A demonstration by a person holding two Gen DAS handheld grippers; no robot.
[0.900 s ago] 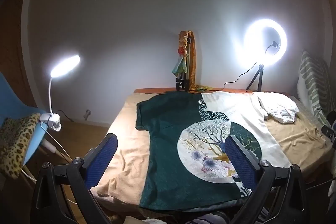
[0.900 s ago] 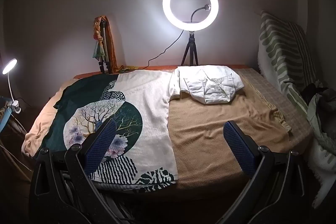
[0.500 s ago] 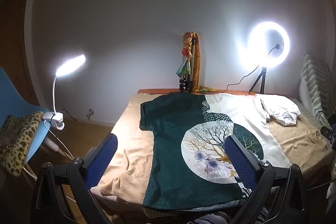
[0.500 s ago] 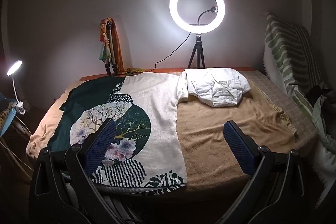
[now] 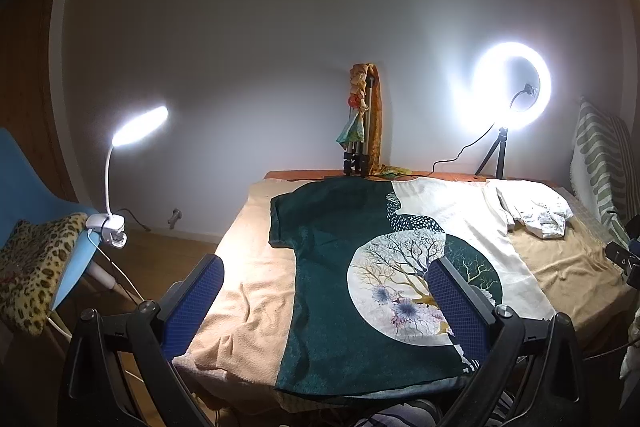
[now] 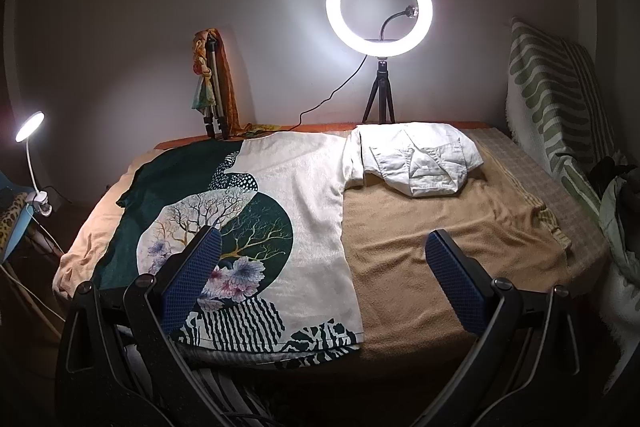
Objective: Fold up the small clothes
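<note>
Hovering at the near edge of the bed (image 5: 256, 291), my left claw (image 5: 326, 303) points forward and slightly down along the mattress, its two blue-padded fingers (image 5: 192, 303) spread wide with nothing between them. Ahead lies the printed T-shirt (image 5: 360, 267), spread flat on the tan towel (image 5: 256, 307), dark green on its left side and cream on its right, with a round tree-and-flower print in the middle. My right finger pad overlaps that print in view, though I cannot tell whether it touches the cloth. A clip lamp (image 5: 120, 147) glows off to the left, beside a blue chair (image 5: 36, 187).

From the right wrist, my right claw (image 6: 320, 275) is held level over the bed's near edge, likewise wide open and empty. Its left finger sits in front of the shirt's flower print; its right finger is over bare towel (image 6: 440, 211). A folded white shirt (image 6: 416, 159) rests at the far end, touching the T-shirt's (image 6: 304, 187) cream sleeve, beneath the ring light (image 6: 378, 13).
</note>
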